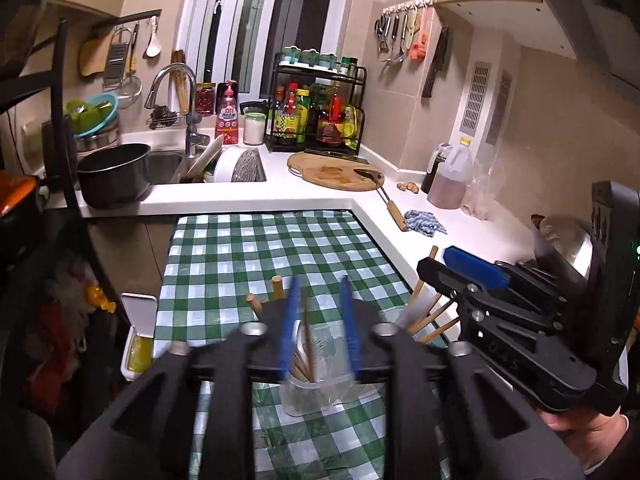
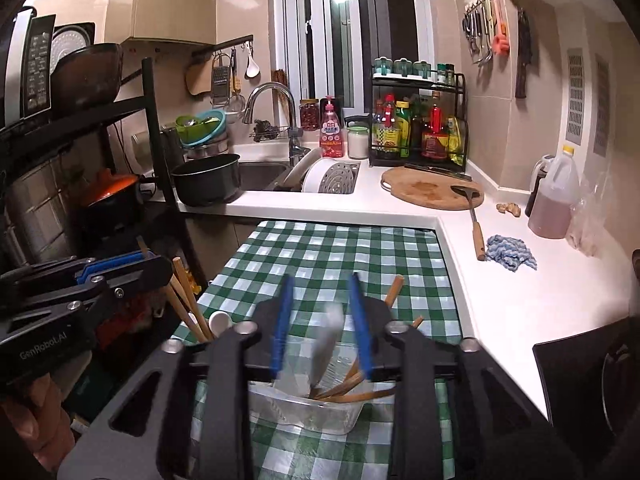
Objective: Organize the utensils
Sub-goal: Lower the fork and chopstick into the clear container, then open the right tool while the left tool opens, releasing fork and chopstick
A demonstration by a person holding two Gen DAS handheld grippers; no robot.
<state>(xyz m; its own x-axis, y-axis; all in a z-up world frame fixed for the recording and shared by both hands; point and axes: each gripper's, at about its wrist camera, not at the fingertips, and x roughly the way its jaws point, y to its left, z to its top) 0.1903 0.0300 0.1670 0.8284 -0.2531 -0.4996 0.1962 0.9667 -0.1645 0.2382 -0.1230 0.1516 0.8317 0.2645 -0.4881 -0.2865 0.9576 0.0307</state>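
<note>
In the left wrist view my left gripper is open above a clear cup that holds wooden chopsticks on the green checked tablecloth. My right gripper shows at the right, over more wooden utensils. In the right wrist view my right gripper is open above a clear plastic tub with wooden utensils. A blurred white utensil stands between the fingers; contact is unclear. My left gripper is at the left, above chopsticks and a white spoon.
White counter runs along the right and back, with a cutting board, a spatula, a blue rag and an oil jug. Sink, black pot and condiment rack at the back. Black shelf at left.
</note>
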